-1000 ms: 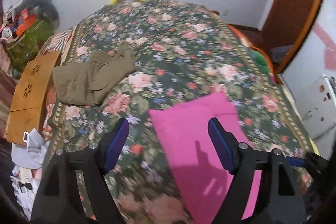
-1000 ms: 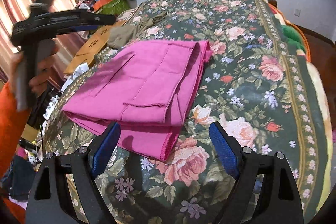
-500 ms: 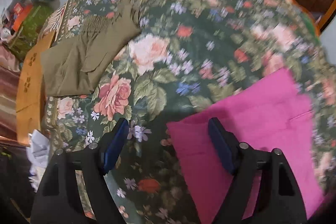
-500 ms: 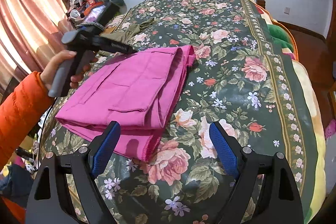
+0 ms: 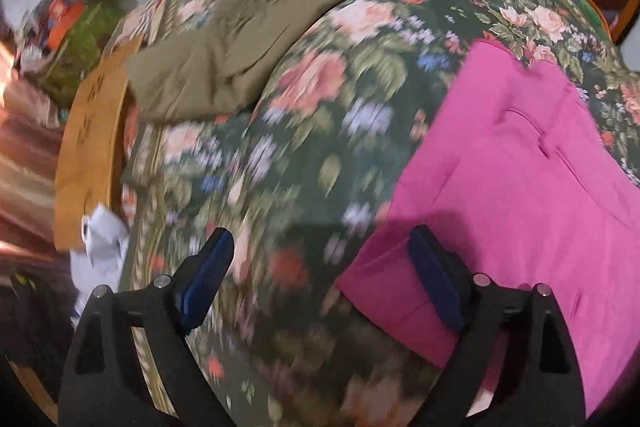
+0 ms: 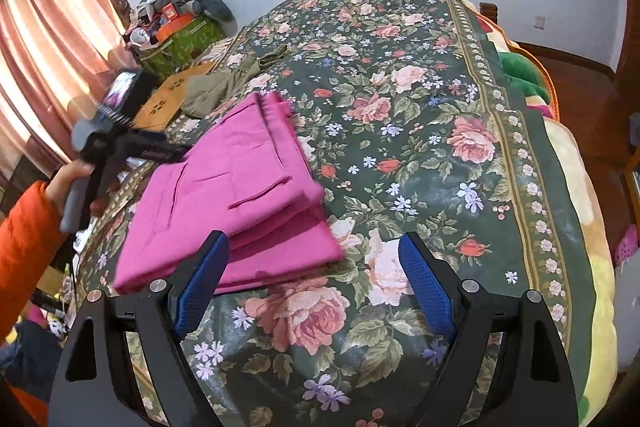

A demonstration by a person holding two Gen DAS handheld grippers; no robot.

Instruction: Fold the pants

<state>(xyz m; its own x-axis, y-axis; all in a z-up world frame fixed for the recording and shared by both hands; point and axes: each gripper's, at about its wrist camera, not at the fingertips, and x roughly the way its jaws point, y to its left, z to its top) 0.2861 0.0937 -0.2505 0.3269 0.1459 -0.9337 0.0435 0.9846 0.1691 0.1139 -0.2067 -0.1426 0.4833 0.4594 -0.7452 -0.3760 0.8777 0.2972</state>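
The pink pants (image 5: pixel 516 163) lie folded in a flat stack on the floral bedspread (image 5: pixel 320 99), at the right of the left wrist view and at the left centre of the right wrist view (image 6: pixel 236 195). My left gripper (image 5: pixel 320 279) is open and empty, just above the bed by the stack's near left corner; it also shows in the right wrist view (image 6: pixel 160 151), held in a hand. My right gripper (image 6: pixel 312 283) is open and empty, above the bed at the stack's near right corner.
Olive-brown pants (image 5: pixel 232 55) lie folded near the bed's left edge, also seen in the right wrist view (image 6: pixel 220 87). A brown cardboard piece (image 5: pixel 88 143) and clutter (image 6: pixel 176 23) stand beside the bed on the left. Curtains (image 6: pixel 48 39) hang at the left.
My left gripper has swung down and left to the stack's left edge. My right gripper has drawn back and risen, so the pink stack sits further left and lower in its view.
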